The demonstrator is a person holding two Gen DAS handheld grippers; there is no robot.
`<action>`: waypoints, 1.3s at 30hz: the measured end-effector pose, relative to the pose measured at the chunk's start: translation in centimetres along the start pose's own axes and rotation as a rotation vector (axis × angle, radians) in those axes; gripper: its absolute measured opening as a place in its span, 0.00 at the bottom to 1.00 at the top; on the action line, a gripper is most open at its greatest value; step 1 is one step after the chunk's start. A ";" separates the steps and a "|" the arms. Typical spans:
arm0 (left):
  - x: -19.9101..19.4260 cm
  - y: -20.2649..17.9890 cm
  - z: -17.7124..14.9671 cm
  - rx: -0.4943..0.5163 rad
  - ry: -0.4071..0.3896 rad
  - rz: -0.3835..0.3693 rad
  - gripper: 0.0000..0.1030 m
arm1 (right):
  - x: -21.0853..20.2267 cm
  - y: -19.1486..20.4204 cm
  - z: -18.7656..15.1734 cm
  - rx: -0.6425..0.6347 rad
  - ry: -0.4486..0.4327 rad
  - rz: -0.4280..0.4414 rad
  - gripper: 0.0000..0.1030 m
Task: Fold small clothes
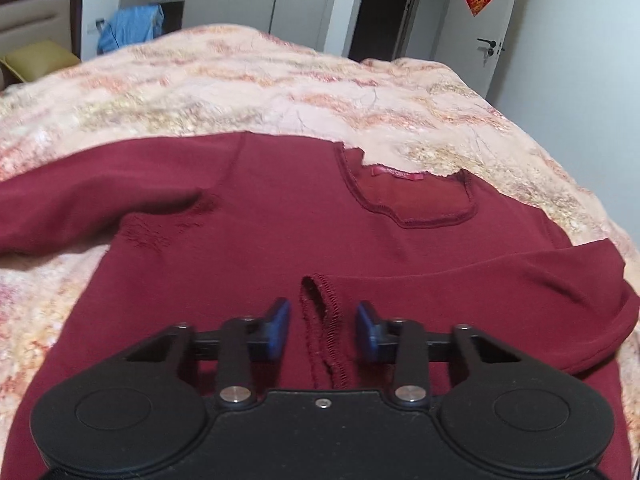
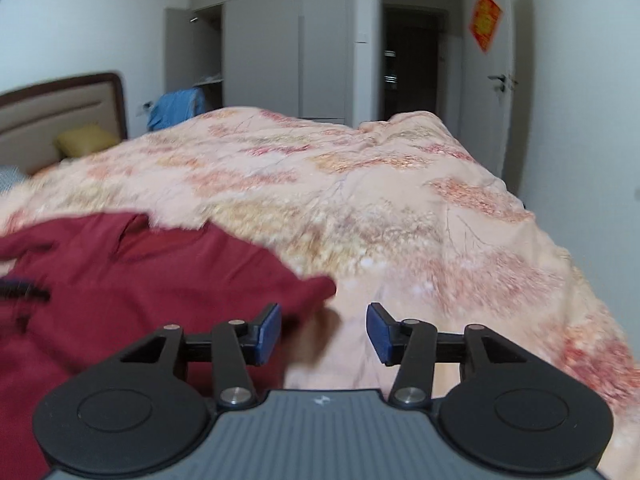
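Left wrist view: dark red shirt (image 1: 280,240) spread flat on bed (image 1: 280,92), neckline toward far edge. Right sleeve folded in across body, cuff (image 1: 324,320) lying between parted jaws of left gripper (image 1: 323,330), pads not pressing. Soft, light, limp knit; likely best pinched at stitched cuff or hem.

Right wrist view: right gripper (image 2: 324,332) with jaws parted, empty, over shirt's edge, toward bed's right side.
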State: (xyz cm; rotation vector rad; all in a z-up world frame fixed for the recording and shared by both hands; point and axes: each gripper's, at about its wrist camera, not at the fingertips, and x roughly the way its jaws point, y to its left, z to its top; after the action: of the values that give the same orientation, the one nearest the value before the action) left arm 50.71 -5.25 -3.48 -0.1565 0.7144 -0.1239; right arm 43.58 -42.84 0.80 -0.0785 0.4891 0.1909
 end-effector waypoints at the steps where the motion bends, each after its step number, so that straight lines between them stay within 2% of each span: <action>1: 0.3 -0.1 0.2 -0.005 0.014 -0.007 0.19 | -0.4 0.7 -0.6 -0.048 0.015 0.009 0.52; 4: 0.4 -0.9 0.8 0.001 0.030 -0.003 0.06 | 0.0 3.3 -1.7 -0.220 0.058 0.000 0.51; 5: 0.1 -1.2 1.2 0.014 0.015 -0.001 0.05 | 0.4 4.1 -1.9 -0.264 0.055 -0.014 0.51; 8: -1.9 -2.9 3.1 0.115 -0.095 0.036 0.05 | 1.7 5.7 -1.6 -0.322 0.019 -0.037 0.50; 9: -2.8 -3.3 4.0 0.139 -0.140 0.049 0.04 | 2.2 6.0 -1.2 -0.330 0.018 -0.053 0.44; 10: -3.8 -3.7 5.0 0.147 -0.187 0.055 0.04 | 2.8 6.3 -0.8 -0.329 0.031 -0.070 0.11; 11: -4.7 -4.0 5.9 0.148 -0.231 0.059 0.04 | 3.0 6.4 -0.4 -0.309 0.030 -0.091 0.07; 14: -7.2 -4.7 8.8 0.152 -0.351 0.072 0.04 | 0.3 6.3 0.7 -0.161 -0.044 -0.142 0.06; 16: -8.1 -5.2 10.2 0.164 -0.385 0.060 0.04 | -2.1 5.9 0.7 -0.005 -0.050 -0.102 0.06; 18: -8.2 -5.6 10.8 0.181 -0.380 0.045 0.04 | -3.6 6.0 -0.1 0.079 -0.032 -0.072 0.06; 20: -7.1 -6.5 10.6 0.216 -0.348 0.051 0.04 | -3.9 6.6 -1.4 0.085 -0.001 -0.088 0.06; 22: -6.0 -7.1 9.7 0.258 -0.322 0.070 0.04 | -2.9 6.8 -2.8 0.096 0.069 -0.080 0.06; 23: -5.6 -7.1 9.1 0.261 -0.313 0.075 0.04 | -2.2 6.6 -3.5 0.130 0.109 -0.049 0.06; 26: -5.4 -6.4 7.5 0.263 -0.304 0.057 0.04 | -2.2 5.7 -4.3 0.209 0.148 0.038 0.11; 29: -5.6 -5.6 6.8 0.281 -0.309 0.056 0.04 | -3.3 3.9 -4.1 0.263 0.106 0.092 0.38; 30: -5.6 -5.5 6.9 0.281 -0.312 0.056 0.04 | -3.5 3.1 -3.7 0.277 0.093 0.096 0.49; 33: -5.4 -5.2 7.2 0.266 -0.319 0.056 0.04 | -2.5 0.9 -2.1 0.329 0.075 0.116 0.52; 35: -5.4 -5.1 7.2 0.255 -0.320 0.051 0.04 | -0.3 -0.4 -0.9 0.372 0.089 0.170 0.53; 38: -5.7 -5.1 7.2 0.265 -0.329 0.048 0.04 | 1.6 -2.6 0.3 0.509 0.084 0.257 0.53; 39: -5.8 -5.1 7.2 0.273 -0.332 0.050 0.04 | 1.7 -3.0 0.5 0.519 0.079 0.272 0.57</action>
State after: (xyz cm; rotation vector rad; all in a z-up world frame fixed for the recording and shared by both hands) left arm 50.81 -8.58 6.48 0.1014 0.3647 -0.1426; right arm 45.93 -45.47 0.56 0.4912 0.6147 0.3221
